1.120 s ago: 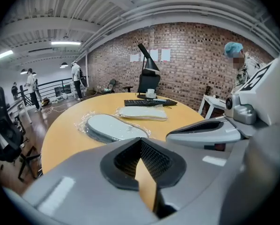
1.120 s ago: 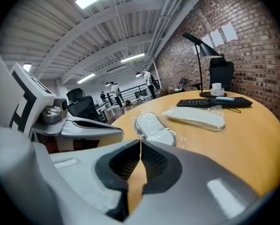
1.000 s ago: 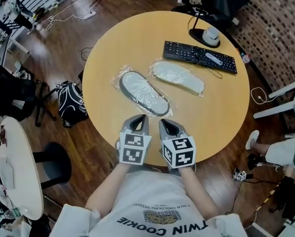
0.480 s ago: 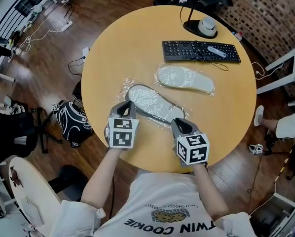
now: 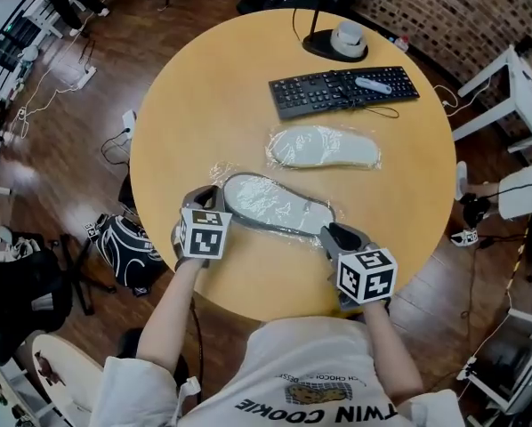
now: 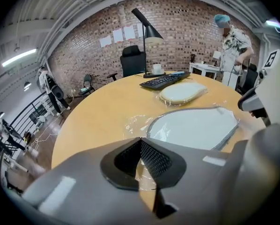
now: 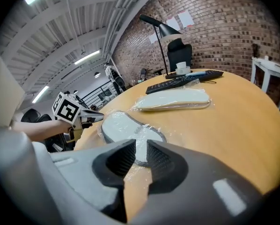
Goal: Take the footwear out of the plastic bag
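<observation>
Round wood bench (image 5: 204,105), plank floor (image 5: 61,158), brick wall (image 6: 187,27). Left gripper (image 5: 204,196) jaws pressed together beside plastic bag (image 5: 275,205); right gripper (image 5: 335,235) jaws just opening, bag end between.

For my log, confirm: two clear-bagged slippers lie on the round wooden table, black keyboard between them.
The head view shows the black keyboard beyond both, past the pale bagged slipper, not between it and the grey-edged bagged slipper. Both do lie on the round wooden table.
</observation>
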The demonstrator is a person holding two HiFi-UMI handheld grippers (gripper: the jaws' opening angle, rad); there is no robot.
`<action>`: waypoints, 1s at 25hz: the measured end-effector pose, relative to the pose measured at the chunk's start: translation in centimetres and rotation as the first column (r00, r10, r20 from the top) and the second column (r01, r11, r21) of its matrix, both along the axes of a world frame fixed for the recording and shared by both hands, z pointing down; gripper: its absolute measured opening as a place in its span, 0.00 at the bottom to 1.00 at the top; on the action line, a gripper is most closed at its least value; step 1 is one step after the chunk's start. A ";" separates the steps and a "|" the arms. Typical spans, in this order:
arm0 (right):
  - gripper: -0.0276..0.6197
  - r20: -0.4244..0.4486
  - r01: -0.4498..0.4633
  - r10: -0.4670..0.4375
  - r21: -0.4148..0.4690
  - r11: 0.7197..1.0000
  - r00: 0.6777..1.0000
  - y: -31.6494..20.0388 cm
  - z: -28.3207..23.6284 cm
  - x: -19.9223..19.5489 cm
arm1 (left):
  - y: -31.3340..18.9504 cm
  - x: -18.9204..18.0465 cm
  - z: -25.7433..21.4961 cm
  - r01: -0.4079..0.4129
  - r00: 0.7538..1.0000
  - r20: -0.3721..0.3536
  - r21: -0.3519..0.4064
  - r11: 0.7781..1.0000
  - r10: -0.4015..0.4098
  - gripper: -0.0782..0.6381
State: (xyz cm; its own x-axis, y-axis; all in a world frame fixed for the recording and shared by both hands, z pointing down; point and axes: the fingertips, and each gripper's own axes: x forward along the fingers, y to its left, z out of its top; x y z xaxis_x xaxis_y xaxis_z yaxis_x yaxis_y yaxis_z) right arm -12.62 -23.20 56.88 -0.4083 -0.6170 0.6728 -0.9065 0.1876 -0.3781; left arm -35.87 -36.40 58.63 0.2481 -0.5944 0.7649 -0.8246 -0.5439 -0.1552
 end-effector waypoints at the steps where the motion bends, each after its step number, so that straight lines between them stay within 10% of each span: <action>1: 0.14 0.013 -0.007 0.008 -0.007 1.000 1.000 0.1 0.1 0.0 | -0.1 -0.1 0.4 -0.005 1.000 0.005 -0.005 1.000 0.005 0.12; 25: 0.34 0.413 -0.065 0.161 -0.237 0.969 0.896 0.2 3.4 0.9 | -1.0 -1.0 3.7 -0.043 0.999 -0.003 -0.054 0.998 0.043 0.12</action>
